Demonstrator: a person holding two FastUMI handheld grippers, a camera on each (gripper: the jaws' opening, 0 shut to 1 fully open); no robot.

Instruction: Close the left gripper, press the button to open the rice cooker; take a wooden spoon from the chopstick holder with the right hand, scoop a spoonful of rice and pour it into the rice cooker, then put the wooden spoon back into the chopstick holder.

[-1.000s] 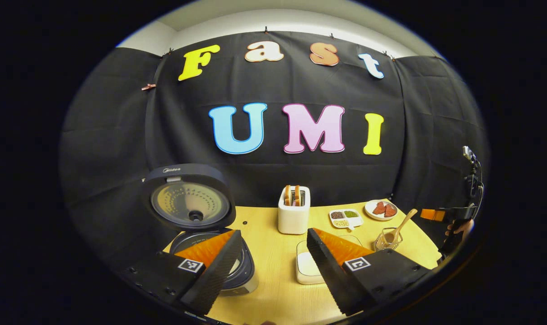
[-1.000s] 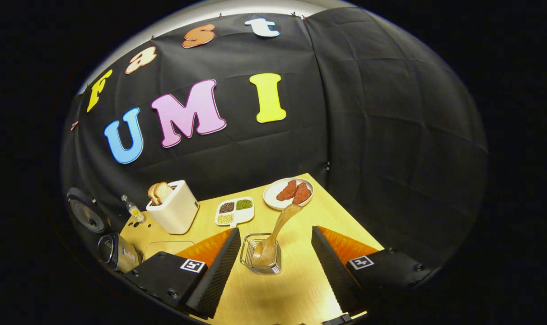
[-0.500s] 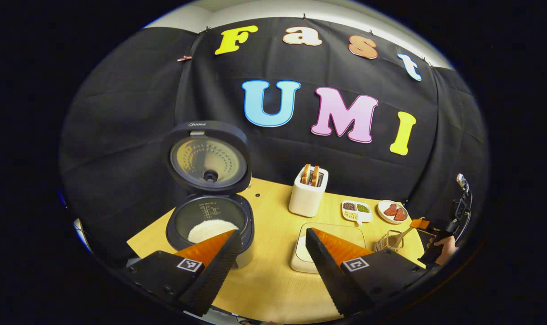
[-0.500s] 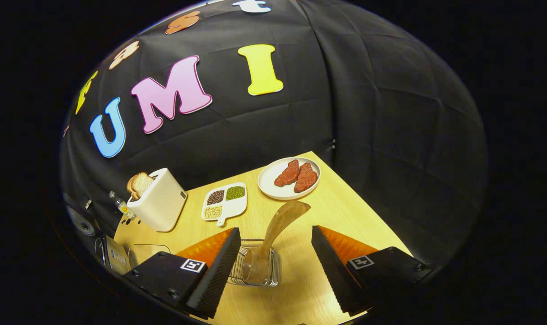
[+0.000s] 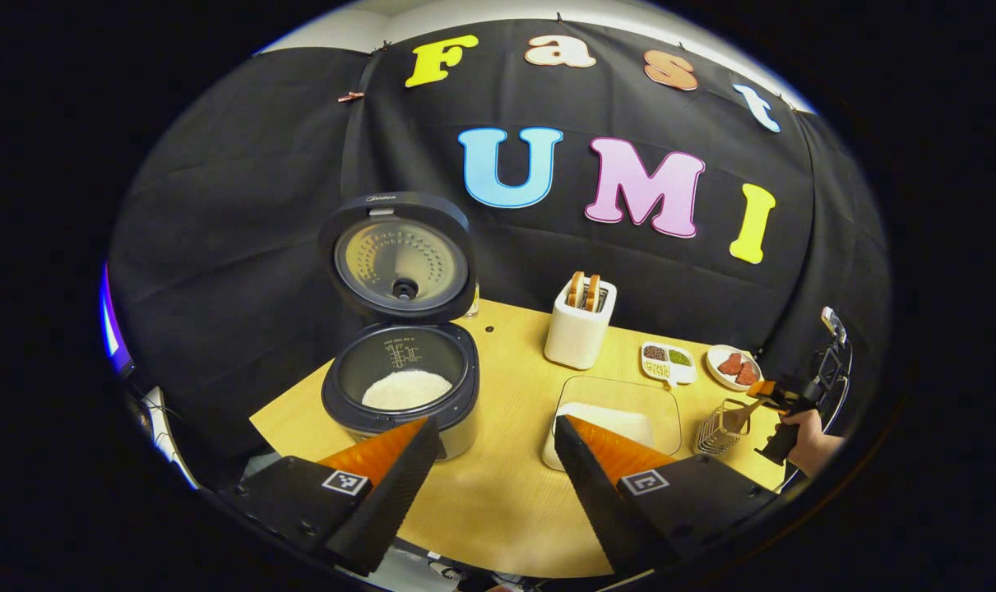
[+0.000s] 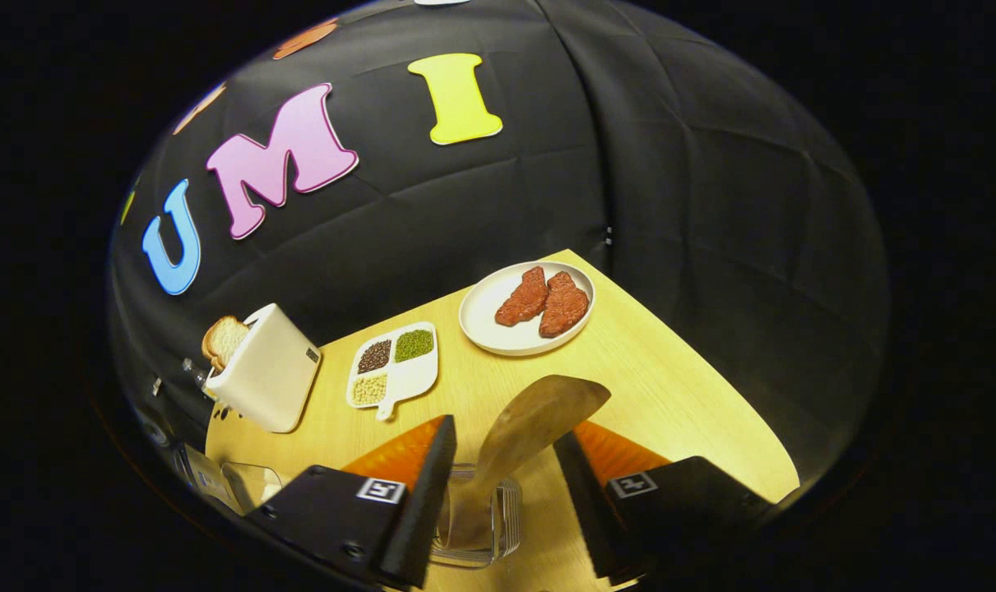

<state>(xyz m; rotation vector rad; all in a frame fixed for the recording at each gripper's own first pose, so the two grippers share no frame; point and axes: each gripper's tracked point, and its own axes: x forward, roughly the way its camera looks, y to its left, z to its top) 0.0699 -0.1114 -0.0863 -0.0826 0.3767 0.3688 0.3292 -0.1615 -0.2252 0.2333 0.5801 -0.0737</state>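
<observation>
**Cooker open, right gripper straddling spoon handle**

Left gripper view: left gripper (image 5: pixel 489 460) at bottom centre, fingers spread wide, holding nothing; rice cooker (image 5: pixel 399 386) left of centre on the wooden table (image 5: pixel 498 493), lid up, white rice in the pot; clear rice container (image 5: pixel 621 411) right of centre; toaster (image 5: pixel 580 329) behind it; wire chopstick holder (image 5: pixel 718 429) at right edge, person's hand (image 5: pixel 810 436) just beside it.

Right gripper view: right gripper (image 6: pixel 502 485) at bottom centre, fingers apart on either side of the wooden spoon (image 6: pixel 526 427); contact with the handle not clear; spoon stands tilted in the chopstick holder; 3-compartment dish (image 6: pixel 395 366) and plate of meat (image 6: pixel 530 308) above centre.
</observation>
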